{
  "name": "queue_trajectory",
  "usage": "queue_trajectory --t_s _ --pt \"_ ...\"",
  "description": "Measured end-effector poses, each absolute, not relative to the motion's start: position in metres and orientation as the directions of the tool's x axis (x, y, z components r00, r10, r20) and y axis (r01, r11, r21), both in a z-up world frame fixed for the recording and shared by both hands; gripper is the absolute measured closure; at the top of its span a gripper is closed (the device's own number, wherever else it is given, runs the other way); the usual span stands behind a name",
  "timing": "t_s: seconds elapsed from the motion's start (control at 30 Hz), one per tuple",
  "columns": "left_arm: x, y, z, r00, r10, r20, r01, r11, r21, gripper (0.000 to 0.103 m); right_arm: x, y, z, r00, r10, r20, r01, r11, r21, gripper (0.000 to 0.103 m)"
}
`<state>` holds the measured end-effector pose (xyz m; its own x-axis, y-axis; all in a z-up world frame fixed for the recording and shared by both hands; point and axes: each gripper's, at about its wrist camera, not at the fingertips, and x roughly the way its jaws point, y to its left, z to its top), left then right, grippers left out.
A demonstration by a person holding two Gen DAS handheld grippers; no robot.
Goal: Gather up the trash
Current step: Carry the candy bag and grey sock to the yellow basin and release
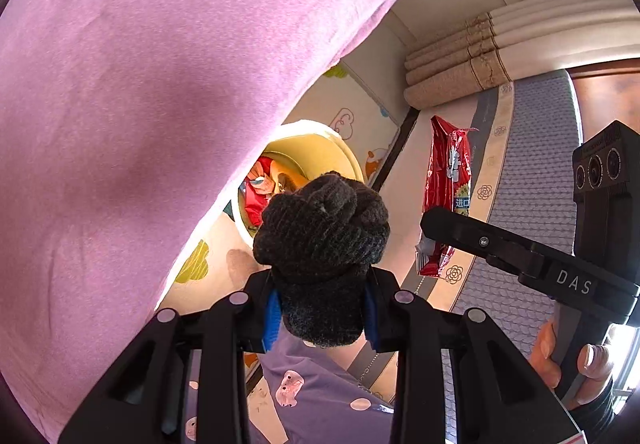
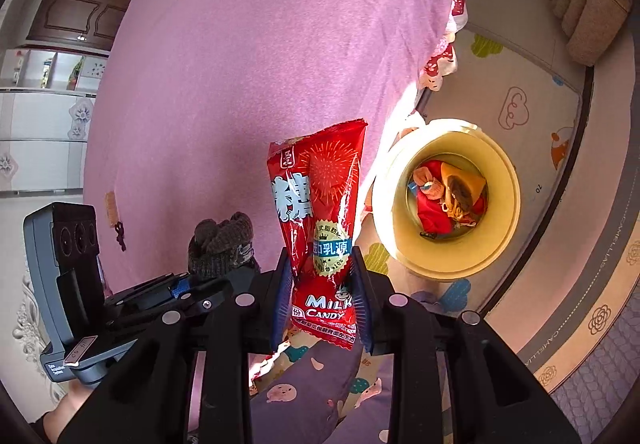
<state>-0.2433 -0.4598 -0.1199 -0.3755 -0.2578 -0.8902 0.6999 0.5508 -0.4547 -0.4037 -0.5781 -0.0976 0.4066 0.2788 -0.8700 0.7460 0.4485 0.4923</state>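
My left gripper [image 1: 322, 318] is shut on a dark grey knitted sock ball [image 1: 324, 232], which bulges above its blue pads. My right gripper [image 2: 322, 304] is shut on a red milk candy bag [image 2: 320, 212] that stands up between its fingers. Each gripper shows in the other's view: the right gripper [image 1: 434, 244] with the red bag [image 1: 448, 180], the left gripper [image 2: 208, 280] with the sock ball [image 2: 222, 242]. A cream round bin [image 2: 400, 180] stands on the floor beside the bed, with red and orange trash inside. In the left wrist view the bin [image 1: 340, 148] sits just beyond the sock ball.
A bed with a pink sheet [image 1: 160, 104] fills the left side and overhangs the bin. A patterned play mat [image 2: 520, 112] lies under the bin. Rolled carpets [image 1: 460, 64] lie by the far wall. A purple rug [image 1: 532, 164] runs along the right.
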Motion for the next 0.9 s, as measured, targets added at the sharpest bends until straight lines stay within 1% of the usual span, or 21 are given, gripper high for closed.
queue_trajectory --t_s 0.2,0.47,0.73,0.83,0.87,0.9 --pt "-0.277 -0.499 -0.138 -0.395 -0.198 -0.897 0.75 0.494 -0.44 0.07 -0.439 -0.602 -0.118 0.408 0.271 -0.872 0.788 0.378 0.487 0.075" --pt "-0.302 -0.522 -0.154 -0.409 -0.144 -0.901 0.771 0.473 -0.426 0.07 -0.459 -0.622 -0.134 0.412 0.273 -0.869 0.805 0.338 0.488 0.074" --pt "-0.304 -0.53 -0.156 -0.438 -0.155 -0.885 0.759 0.464 -0.457 0.07 -0.468 -0.628 -0.135 0.417 0.271 -0.868 0.81 0.323 0.49 0.074" --pt "-0.302 -0.531 -0.157 -0.447 -0.151 -0.882 0.754 0.466 -0.462 0.065 -0.47 -0.631 -0.134 0.414 0.265 -0.871 0.816 0.317 0.484 0.073" --pt "-0.302 -0.532 -0.158 -0.449 -0.148 -0.881 0.754 0.467 -0.462 0.059 -0.472 -0.632 -0.134 0.412 0.267 -0.871 0.82 0.308 0.482 0.063" --pt "-0.302 -0.533 -0.158 -0.456 -0.145 -0.878 0.75 0.468 -0.467 0.049 -0.474 -0.633 -0.135 0.41 0.268 -0.872 0.826 0.295 0.479 0.051"
